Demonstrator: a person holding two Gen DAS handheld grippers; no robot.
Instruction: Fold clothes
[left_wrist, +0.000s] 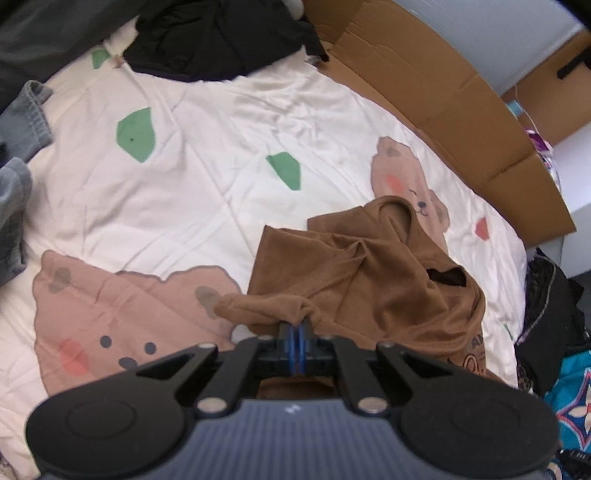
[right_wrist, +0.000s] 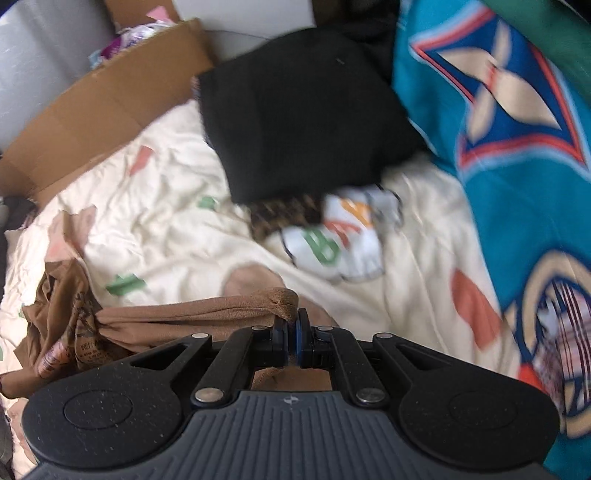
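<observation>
Soft cream bed cover with pink bears and green patches, spread wide and a bit wrinkled. Brown cardboard standing along the far edge of the bed, bent and stiff. Black clothes heaped at the top, grey clothes bunched at the left edge. Lots of bare cover in the middle between these piles.

Brown shirt lying crumpled on the cover near the cardboard side, soft and floppy, folds going every way. Left gripper pinching a bunched edge of the brown shirt, jaws pressed tight on the cloth. Right gripper pinching another rolled edge of the same shirt, jaws squeezed on it too.

Folded black cloth ahead of the right gripper, square and flat. White printed cloth just below it, blurry. Bright blue patterned blanket filling the right side.
</observation>
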